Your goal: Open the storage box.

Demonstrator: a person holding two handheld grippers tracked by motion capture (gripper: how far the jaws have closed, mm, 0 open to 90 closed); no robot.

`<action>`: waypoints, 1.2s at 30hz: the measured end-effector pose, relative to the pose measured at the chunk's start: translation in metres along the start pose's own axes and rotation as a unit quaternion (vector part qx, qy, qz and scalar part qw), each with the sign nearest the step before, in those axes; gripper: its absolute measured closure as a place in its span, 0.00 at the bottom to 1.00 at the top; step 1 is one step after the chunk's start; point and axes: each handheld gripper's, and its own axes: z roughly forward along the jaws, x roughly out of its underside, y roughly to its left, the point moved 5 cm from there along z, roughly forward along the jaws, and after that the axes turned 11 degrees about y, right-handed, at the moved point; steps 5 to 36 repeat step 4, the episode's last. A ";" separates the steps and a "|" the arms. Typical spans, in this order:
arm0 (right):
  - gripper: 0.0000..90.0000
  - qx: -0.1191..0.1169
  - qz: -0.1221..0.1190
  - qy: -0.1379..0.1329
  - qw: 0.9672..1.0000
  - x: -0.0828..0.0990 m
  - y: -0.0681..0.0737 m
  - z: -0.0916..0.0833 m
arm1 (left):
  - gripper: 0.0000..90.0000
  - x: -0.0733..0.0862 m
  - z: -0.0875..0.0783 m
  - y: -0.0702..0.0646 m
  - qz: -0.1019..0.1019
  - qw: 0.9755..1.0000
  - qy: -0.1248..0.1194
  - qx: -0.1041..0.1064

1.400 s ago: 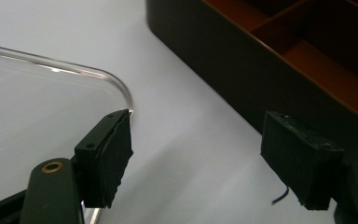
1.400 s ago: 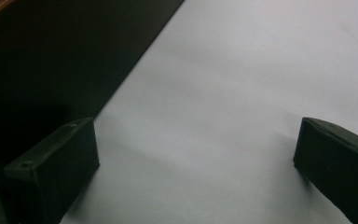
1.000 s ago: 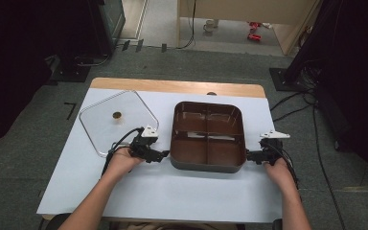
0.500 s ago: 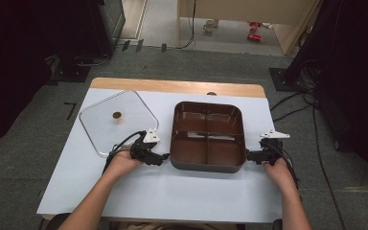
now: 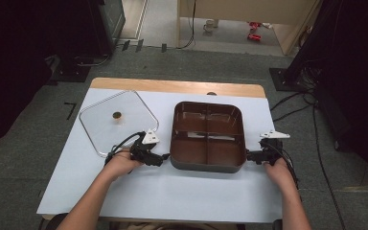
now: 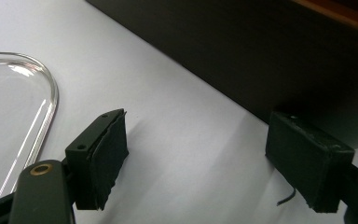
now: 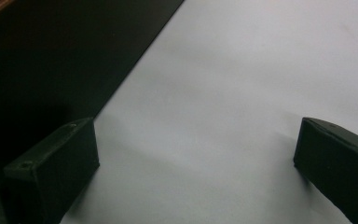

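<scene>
A dark brown tray with four compartments stands in the middle of the white table. My left gripper lies low at the tray's left wall. Its jaws have just been opening, and in the left gripper view the left gripper is open over bare table, its right pad near the tray's dark wall. My right gripper lies at the tray's right wall. In the right gripper view the right gripper is open and empty, with the tray wall beside its left pad.
A clear glass lid with a small dark knob lies flat on the table to the left of the tray; its rim curves just beyond my left gripper. Beyond the table are grey floor, dark stands and cables.
</scene>
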 end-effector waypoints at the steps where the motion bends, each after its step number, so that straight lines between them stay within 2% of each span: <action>1: 0.00 0.000 0.000 0.000 1.000 0.000 0.000 0.000 | 0.22 0.000 0.000 -0.001 -0.004 1.000 0.000 -0.003; 4: 0.00 0.000 0.000 0.000 1.000 0.000 0.000 0.000 | 0.17 0.001 0.000 -0.001 -0.024 0.999 0.005 -0.025; 36: 0.00 0.000 0.000 0.000 1.000 0.000 0.000 0.000 | 0.17 0.001 0.000 -0.001 -0.024 0.999 0.005 -0.025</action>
